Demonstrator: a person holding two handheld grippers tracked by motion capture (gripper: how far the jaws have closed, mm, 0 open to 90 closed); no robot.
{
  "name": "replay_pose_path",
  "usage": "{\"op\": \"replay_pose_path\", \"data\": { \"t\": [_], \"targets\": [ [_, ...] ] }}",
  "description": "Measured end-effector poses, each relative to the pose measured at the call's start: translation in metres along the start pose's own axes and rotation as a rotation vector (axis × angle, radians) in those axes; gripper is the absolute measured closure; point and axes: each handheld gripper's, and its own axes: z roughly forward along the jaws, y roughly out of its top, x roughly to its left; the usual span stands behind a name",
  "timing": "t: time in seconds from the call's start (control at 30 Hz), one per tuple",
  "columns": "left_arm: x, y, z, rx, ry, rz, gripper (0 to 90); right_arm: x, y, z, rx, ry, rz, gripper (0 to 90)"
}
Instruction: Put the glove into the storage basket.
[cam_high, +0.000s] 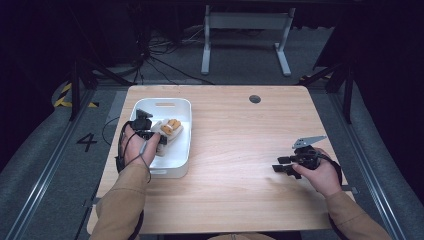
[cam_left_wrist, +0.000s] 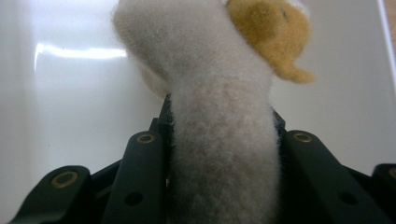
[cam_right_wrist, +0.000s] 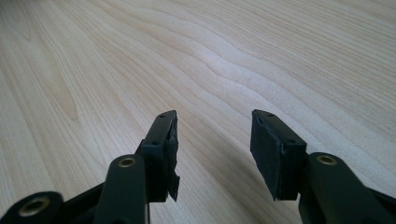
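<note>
The left gripper (cam_high: 150, 134) is gripping a plush toy (cam_high: 169, 131), a cream-coloured soft animal with yellow-orange patches, over the white bin (cam_high: 184, 150) at the left side of the wooden table (cam_high: 240, 150). In the left gripper view the toy's fuzzy cream body (cam_left_wrist: 224, 154) is sitting squeezed between the two black jaws, which are pressing on it from both sides, and a yellow-orange part is showing at its far end against the glossy white inside of the bin (cam_left_wrist: 74, 102). From above, the toy is lying inside the bin, toward its middle, with the person's left hand (cam_high: 134, 150) reaching in from the near side.

The right gripper (cam_high: 282, 165) is resting at the right side of the table, well apart from the bin, in the person's right hand (cam_high: 322, 175). Its jaws are standing wide apart with nothing between them, just bare wood grain (cam_right_wrist: 210, 70) beneath and beyond the pads (cam_right_wrist: 266, 149).
</note>
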Motion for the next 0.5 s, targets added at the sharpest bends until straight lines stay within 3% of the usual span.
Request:
{"op": "replay_pose_path", "data": {
  "t": [0.23, 0.5],
  "targets": [
    [0.006, -0.003, 0.005, 0.024, 0.005, -0.057, 63.5, 0.0, -0.001, 0.001, 0.005, 0.002, -0.001, 51.5],
    [0.006, -0.007, 0.012, 0.063, 0.011, -0.051, 61.3, 0.001, -0.001, 0.003, 0.007, 0.003, -0.004, 51.3]
  ]
}}
